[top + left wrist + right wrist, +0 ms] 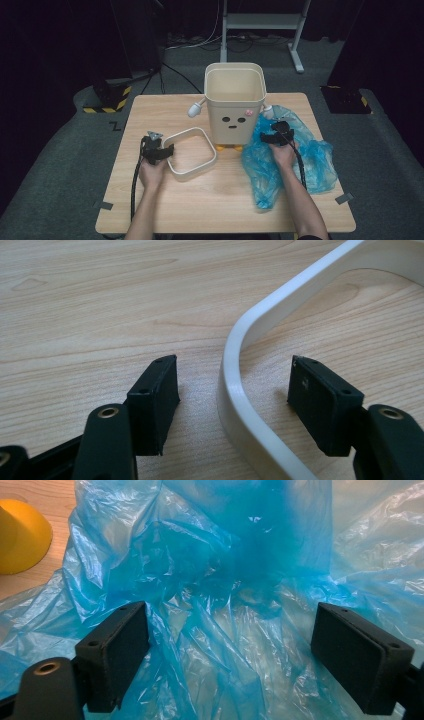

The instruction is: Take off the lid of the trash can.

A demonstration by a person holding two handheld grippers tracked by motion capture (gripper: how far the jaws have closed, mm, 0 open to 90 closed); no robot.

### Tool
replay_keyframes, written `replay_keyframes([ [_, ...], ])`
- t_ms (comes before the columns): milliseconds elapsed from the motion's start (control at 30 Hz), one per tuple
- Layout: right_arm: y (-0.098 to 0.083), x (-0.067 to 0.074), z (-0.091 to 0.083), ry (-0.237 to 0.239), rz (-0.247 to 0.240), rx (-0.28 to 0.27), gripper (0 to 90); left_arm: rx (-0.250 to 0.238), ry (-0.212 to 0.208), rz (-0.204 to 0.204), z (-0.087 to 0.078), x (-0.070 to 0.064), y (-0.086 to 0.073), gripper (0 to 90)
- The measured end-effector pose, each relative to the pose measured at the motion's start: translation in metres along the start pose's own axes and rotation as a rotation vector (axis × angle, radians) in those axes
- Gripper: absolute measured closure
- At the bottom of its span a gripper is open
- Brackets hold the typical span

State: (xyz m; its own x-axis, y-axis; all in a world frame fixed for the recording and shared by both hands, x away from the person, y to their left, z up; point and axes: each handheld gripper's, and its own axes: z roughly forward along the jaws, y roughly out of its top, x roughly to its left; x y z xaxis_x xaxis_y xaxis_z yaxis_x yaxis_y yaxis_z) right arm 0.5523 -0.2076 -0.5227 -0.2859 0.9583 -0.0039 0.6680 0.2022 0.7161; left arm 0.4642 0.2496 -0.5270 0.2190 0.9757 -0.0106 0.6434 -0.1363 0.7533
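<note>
Currently on table (pixel 225 200), itemised:
Bin: cream w/ face, standing upright at far centre (pixel 235 107); yellow feet touching tabletop, one foot (pixel 20 535) showing at left in right gripper view.
Ring: cream rounded-square rim piece (pixel 190 154), lying flat just near-left of bin; in left gripper view its wall (pixel 235 390) is passing between the two pads.
Bag: blue plastic liner (pixel 310 165), lying crumpled on right side of table, its far edge touching bin's right side.
L gripper: (pixel 159 149) sitting at ring's left edge, jaws standing released, straddling ring wall; gap showing on both sides, pads (pixel 155 400) not pressing.
R gripper: (pixel 277 136) hovering over bag's far-left part, near bin; jaws spread wide (pixel 230 655), bag film lying between and under pads, nothing clenched.
Hands: L hand (pixel 152 172) and R hand (pixel 284 152) each gripping own tool, forearms coming in from near edge.
</note>
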Motion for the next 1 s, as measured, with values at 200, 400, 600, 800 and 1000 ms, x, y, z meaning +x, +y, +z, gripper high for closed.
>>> replay_keyframes([
  [200,-0.007,-0.001,-0.007,-0.001,-0.012,-0.050,44.3,0.000,0.000,0.000,0.000,0.000,0.000,37.1],
  [400,-0.007,-0.007,-0.011,0.001,-0.022,-0.046,67.2,0.000,0.000,-0.001,0.000,0.000,0.000,37.1],
  [600,-0.010,-0.008,-0.013,-0.005,-0.035,-0.051,82.9,0.000,0.001,-0.001,0.000,0.000,0.000,37.1],
  [800,-0.010,-0.011,-0.013,0.004,-0.016,-0.053,88.1,0.000,0.000,-0.001,0.000,0.000,0.000,37.1],
  [1000,-0.009,-0.014,-0.023,0.023,-0.015,-0.074,88.7,0.001,0.000,-0.001,0.000,0.000,0.000,37.1],
])
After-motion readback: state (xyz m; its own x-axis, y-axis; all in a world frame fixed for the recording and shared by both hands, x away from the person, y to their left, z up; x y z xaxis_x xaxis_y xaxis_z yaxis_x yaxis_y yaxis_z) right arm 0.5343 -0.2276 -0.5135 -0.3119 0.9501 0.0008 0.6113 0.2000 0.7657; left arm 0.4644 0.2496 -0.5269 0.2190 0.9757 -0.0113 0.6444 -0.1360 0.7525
